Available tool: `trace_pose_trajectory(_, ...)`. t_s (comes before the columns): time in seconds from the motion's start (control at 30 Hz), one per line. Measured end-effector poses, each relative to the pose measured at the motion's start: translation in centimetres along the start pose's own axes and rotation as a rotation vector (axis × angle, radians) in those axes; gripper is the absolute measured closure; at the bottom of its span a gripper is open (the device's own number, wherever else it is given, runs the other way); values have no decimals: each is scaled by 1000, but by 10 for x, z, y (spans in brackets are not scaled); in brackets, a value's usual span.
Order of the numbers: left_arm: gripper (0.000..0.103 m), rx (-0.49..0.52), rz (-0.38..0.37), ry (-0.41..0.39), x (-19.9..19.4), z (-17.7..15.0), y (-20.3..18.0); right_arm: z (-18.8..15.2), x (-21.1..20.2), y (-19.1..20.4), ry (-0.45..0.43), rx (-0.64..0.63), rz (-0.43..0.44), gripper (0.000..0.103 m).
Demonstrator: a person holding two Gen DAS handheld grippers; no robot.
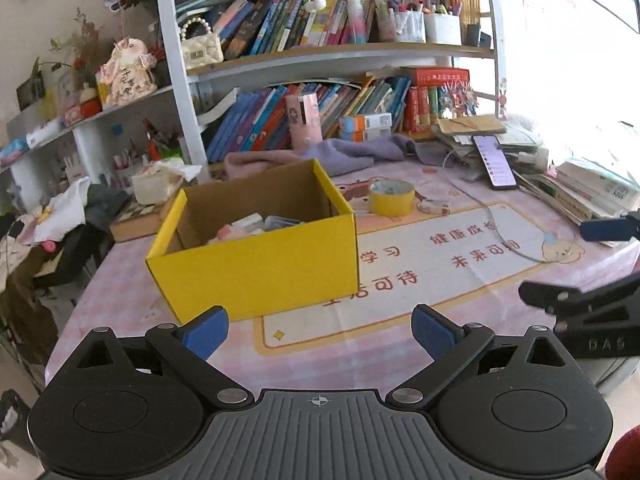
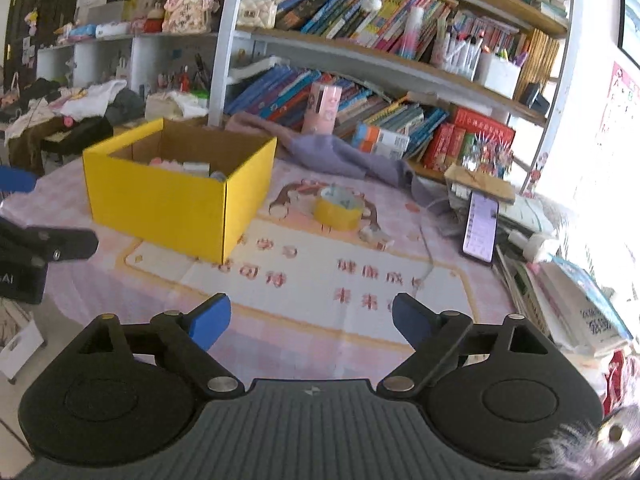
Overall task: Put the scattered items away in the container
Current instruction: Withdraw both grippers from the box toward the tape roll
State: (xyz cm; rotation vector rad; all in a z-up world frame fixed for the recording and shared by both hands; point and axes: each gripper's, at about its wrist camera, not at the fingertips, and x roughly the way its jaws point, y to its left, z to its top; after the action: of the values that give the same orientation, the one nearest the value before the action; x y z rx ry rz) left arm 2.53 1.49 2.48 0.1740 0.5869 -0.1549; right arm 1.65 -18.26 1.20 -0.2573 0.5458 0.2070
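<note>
I have both tools hovering level over the near edge of the table (image 1: 400, 344), pointing toward the bookshelf (image 2: 360, 64) at the far side. My left gripper (image 1: 320, 330) is spread wide, with nothing between its blue pads (image 1: 206, 332). My right gripper (image 2: 311, 320) is just as wide and equally empty; from the left wrist view I see it at the table's right edge, one blue finger above a black link.

Ahead of the left gripper sits one yellow box (image 1: 256, 256), open at the top, near the table's left edge, resting on the pink printed mat (image 1: 440, 276). Its long axis runs roughly left to right across the table, with one corner turned toward the right gripper. Inside I can make out a few pale items, but I cannot count them.

Just right of the box, toward the far edge, one roll of yellow tape (image 1: 391, 197) lies flat, its hole facing up. Beside it is one small tape roll (image 1: 434, 206). One phone (image 2: 480, 226) leans, screen lit, against the paper stack at the far right corner, and one white cable (image 1: 492, 220) trails across the mat. A purple cloth (image 2: 332, 152) is heaped at the far edge.
</note>
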Motion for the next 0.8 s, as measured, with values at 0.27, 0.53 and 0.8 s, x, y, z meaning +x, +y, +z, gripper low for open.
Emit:
trace_pose_trajectory(0.27,4,-6,-40,38,6,-7,-15,-13,1,-6,41,3,-14,13)
trace_pose_trajectory(0.53,3,-30,-61,95,19,-12,-21,-14,6,-7,63,-26,-15,9)
trace_pose_trajectory(0.8,2,-35,-85,155,35,-11,-28,-16,13,-15,100,-25,-26,7)
